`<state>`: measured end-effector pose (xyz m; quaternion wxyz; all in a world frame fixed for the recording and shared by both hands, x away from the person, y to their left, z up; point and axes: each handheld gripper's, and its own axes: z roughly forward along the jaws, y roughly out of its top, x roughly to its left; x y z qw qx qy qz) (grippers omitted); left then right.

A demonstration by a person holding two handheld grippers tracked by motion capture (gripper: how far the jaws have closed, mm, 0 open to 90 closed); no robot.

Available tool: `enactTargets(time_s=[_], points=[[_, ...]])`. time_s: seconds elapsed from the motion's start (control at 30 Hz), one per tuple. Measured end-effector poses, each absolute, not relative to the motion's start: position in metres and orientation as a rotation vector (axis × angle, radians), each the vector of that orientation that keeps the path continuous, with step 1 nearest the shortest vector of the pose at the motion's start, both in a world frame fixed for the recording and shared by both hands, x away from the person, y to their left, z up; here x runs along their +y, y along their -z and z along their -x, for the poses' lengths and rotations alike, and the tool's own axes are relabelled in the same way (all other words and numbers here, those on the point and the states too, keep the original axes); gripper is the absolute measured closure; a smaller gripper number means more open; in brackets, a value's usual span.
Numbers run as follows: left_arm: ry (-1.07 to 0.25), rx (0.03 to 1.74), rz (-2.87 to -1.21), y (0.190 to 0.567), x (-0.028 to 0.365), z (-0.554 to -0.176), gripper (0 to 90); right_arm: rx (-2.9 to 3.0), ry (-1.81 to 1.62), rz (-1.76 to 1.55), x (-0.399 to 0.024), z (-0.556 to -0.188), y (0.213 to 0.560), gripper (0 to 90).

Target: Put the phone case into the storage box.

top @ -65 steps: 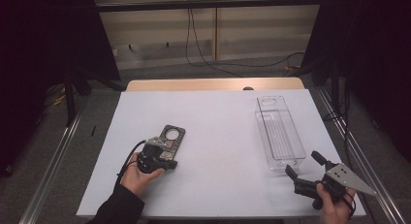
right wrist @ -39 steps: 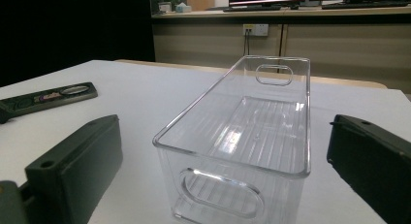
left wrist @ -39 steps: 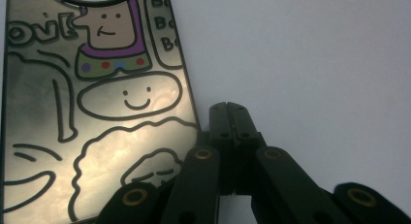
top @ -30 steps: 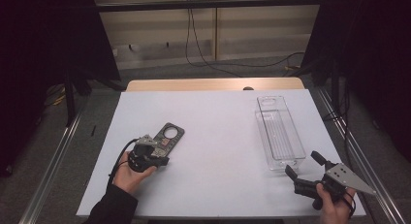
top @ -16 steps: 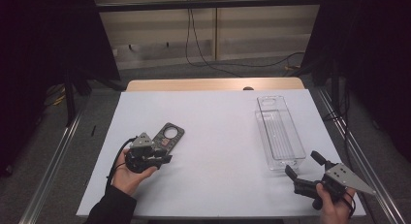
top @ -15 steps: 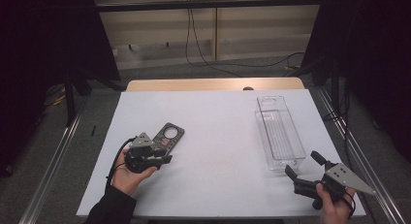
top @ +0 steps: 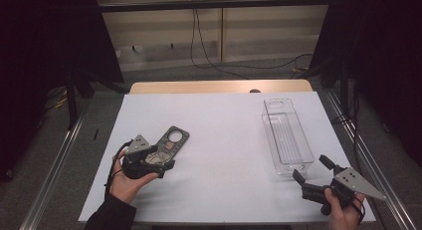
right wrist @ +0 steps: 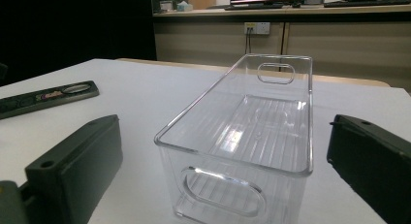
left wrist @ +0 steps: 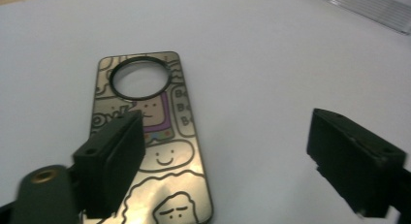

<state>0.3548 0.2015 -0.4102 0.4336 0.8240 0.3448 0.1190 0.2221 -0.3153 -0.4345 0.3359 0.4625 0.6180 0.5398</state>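
Tongs are held in each hand at the white table (top: 224, 120). The left tongs (top: 161, 163) are seen at the near left of the table, held in the person's left hand (top: 127, 182). Their jaws have just been opening and are now spread wide, and nothing is gripped. A flat door hanger (left wrist: 150, 136) with cartoon faces and a round hole is lying flat on the table under the left tongs. In the left gripper view, one jaw is seen over the hanger's near part, and the other jaw is out over bare table beside it. The end with the hole is pointed away from the tongs.

Farther right, a clear plastic bin (top: 287, 138) is standing upright on the table, just ahead of the right tongs (top: 311, 171). The right tongs are held in the right hand (top: 343, 212) at the near right corner. Their jaws are spread wide too, and nothing is held between them. The bin's near end is lined up with the gap between them.
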Motion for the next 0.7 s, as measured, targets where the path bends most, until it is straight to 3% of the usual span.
enactTargets(time_s=[0.37,0.7], points=[[-0.289,0.911,-2.035,0.402,0.218,-0.361,4.7,1.612,-1.407,-1.206,-0.315,-0.222,0.434,0.0],[-0.306,0.979,-2.036,0.400,0.229,-0.379,4.9,1.614,-1.407,-1.204,-0.315,-0.222,0.434,0.0]])
